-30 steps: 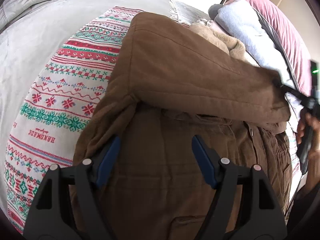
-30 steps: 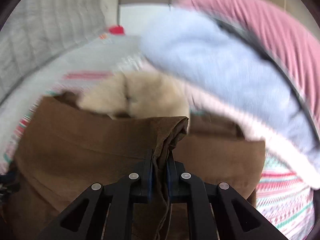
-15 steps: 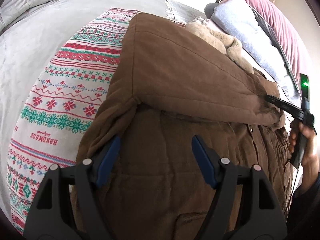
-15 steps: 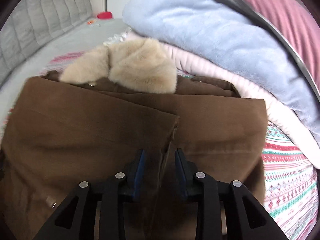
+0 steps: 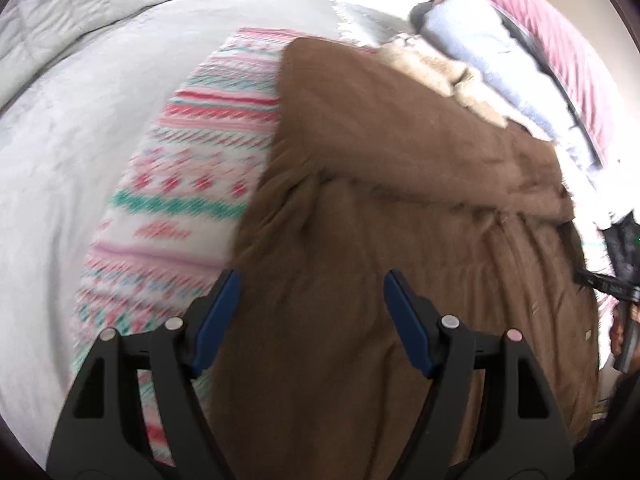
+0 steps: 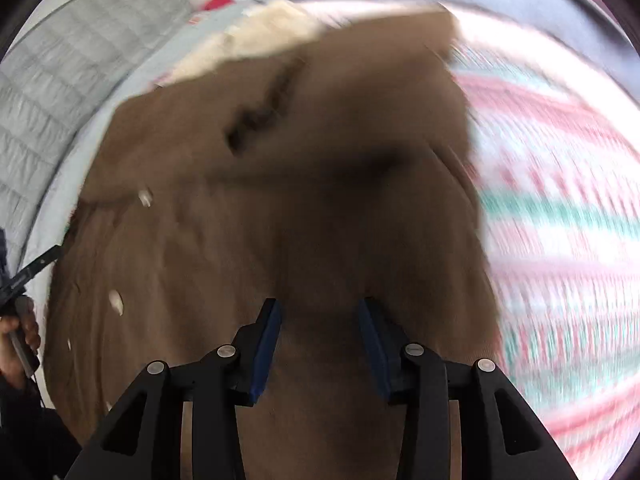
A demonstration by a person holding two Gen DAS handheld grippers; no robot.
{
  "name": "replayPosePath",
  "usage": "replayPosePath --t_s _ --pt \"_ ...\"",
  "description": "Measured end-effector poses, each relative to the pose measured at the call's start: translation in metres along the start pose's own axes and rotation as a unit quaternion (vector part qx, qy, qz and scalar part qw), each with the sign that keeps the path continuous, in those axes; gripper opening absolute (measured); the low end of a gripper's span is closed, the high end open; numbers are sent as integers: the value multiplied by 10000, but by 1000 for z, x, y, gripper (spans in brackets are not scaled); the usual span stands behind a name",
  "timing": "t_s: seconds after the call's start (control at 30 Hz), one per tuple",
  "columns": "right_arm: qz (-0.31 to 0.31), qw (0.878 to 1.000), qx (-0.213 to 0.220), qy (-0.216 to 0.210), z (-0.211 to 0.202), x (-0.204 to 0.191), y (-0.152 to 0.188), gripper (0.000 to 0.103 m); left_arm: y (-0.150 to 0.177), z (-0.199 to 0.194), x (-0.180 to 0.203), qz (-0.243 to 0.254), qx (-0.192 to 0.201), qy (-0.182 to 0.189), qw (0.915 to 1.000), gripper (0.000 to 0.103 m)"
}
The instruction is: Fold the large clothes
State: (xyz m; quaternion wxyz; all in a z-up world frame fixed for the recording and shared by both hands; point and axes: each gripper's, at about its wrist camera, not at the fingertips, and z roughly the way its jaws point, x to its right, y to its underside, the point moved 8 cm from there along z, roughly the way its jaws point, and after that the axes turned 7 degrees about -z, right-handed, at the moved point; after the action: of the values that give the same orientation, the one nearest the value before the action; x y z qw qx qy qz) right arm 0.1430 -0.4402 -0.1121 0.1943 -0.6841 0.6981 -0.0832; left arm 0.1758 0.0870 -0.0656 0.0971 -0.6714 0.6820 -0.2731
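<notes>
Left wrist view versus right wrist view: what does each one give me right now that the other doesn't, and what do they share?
Only the left wrist view shows the pink bedding piled behind, the sleeve folded across the brown coat, and the open, empty left gripper.

Only the right wrist view shows the right gripper, jaws opening with nothing between them, and pale buttons down the coat's edge.

Both show the coat, its cream fur collar, the patterned blanket, the pale blue blanket and the grey quilted headboard.
</notes>
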Motion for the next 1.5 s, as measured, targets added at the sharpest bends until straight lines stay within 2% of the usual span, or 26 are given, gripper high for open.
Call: replayPosePath --t_s 0.07,0.17,0.3,0.47,0.57,0.63,0.67,0.83,0.97,1.03,1.2,1.27,1.33,1.4,1.5 --pt "157 9997 24 166 -10 10 24 42 15 -1 -14 -155 -169 -99 9997 75" --pt "366 9985 67 396 -29 25 59 42 35 -10 -26 -630 -434 208 9969 75" --pt "738 9958 384 380 -64 39 106 42 62 -29 -35 -791 -492 277 9953 75" --pt "1545 9851 695 -306 -86 51 164 43 102 -61 -47 -1092 -457 506 9917 75" --pt "1721 9803 672 -705 -88 44 196 43 134 -83 -57 -1330 -427 662 9880 75" --pt "1822 9763 700 -939 -88 39 211 42 151 -94 -64 -1527 -301 600 9860 75" --pt "1857 9749 708 -1009 -85 34 206 42 163 -102 -66 -1662 -207 596 9841 75" --pt "2094 9675 756 -1195 -91 39 230 42 191 -115 -62 -1792 -6 606 9819 75" --pt "2328 9613 763 -1264 -96 47 248 42 213 -108 -61 -2199 -72 781 9724 75" --pt "2340 9605 777 -1288 -99 47 255 43 215 -108 -56 -2145 15 752 9738 75" --pt "2529 9508 695 -1647 -92 42 266 43 218 -105 -51 -2191 93 675 9733 75" --pt "2508 9524 722 -1574 -93 42 266 41 220 -106 -55 -2280 133 649 9714 70" --pt "2532 9519 856 -1498 -94 41 263 32 221 -107 -61 -2401 184 604 9687 58" --pt "2452 9533 1020 -1440 -103 39 260 23 224 -110 -67 -2473 224 647 9665 54" --pt "2418 9507 1210 -1518 -111 35 253 22 225 -111 -69 -2573 250 757 9630 51"
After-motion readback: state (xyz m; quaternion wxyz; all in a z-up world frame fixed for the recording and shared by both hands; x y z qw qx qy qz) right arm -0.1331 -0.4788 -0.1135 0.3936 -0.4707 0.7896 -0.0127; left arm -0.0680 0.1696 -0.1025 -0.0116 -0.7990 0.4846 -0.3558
